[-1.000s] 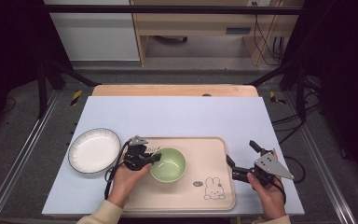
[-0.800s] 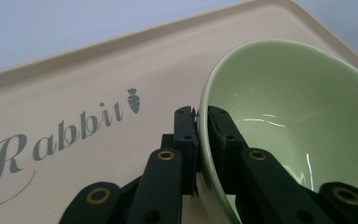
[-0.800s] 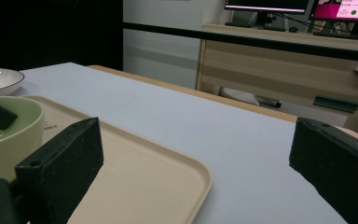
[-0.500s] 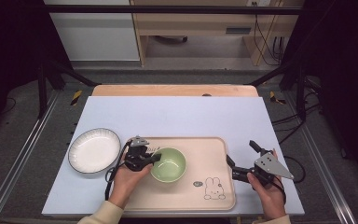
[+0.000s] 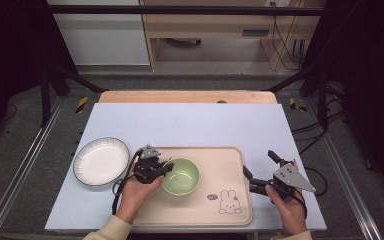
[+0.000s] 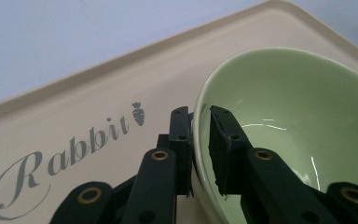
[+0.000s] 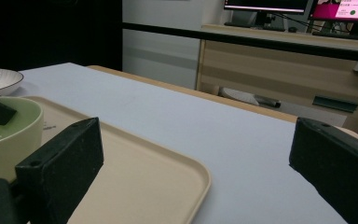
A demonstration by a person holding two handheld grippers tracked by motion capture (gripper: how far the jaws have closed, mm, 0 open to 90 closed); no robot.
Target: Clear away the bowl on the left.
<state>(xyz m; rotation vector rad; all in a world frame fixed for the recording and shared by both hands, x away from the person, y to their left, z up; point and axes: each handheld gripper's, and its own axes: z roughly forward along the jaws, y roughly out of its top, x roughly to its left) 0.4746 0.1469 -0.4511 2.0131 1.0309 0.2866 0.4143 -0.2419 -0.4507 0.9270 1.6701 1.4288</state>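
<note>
A pale green bowl [image 5: 181,176] sits on the left half of a beige tray [image 5: 220,160] printed with a rabbit and the word "Rabbit". My left gripper [image 5: 165,167] is shut on the bowl's left rim. In the left gripper view the bowl [image 6: 298,121] has one jaw inside and one outside its wall, and the gripper [image 6: 199,114] pinches it. My right gripper [image 5: 259,162] is held wide open just off the tray's right edge, nothing between its jaws. The right gripper view looks past that gripper [image 7: 198,140] over the tray's corner [image 7: 177,172] toward the bowl [image 7: 4,126].
A white ribbed plate [image 5: 101,161] lies on the pale blue table cover [image 5: 195,125] to the left of the tray. Bare cover stretches behind the tray. The table's wooden far edge [image 5: 187,96] borders a gap, with cabinets and cables beyond.
</note>
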